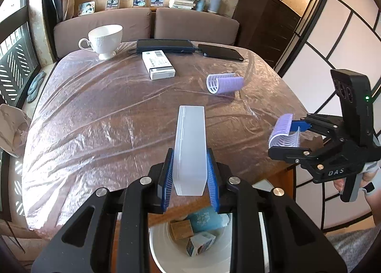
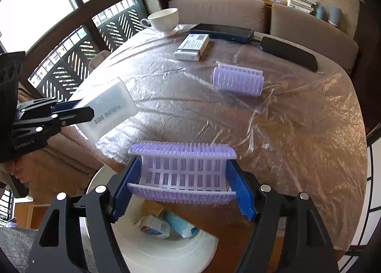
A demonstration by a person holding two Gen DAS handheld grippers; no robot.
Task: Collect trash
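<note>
At lower centre of the left wrist view, the left gripper clamps a white plastic box above the white bin. At right, the right gripper holds a split purple hair roller half-open; another roller lies on the table.

cup behind carton, roller right

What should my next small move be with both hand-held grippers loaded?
Probably carry the left hand-held gripper a little further toward you and release its translucent white box into the white bin. The bin sits just below the table edge, already holding small cartons. The right hand-held gripper with its purple hair roller could follow.
</note>
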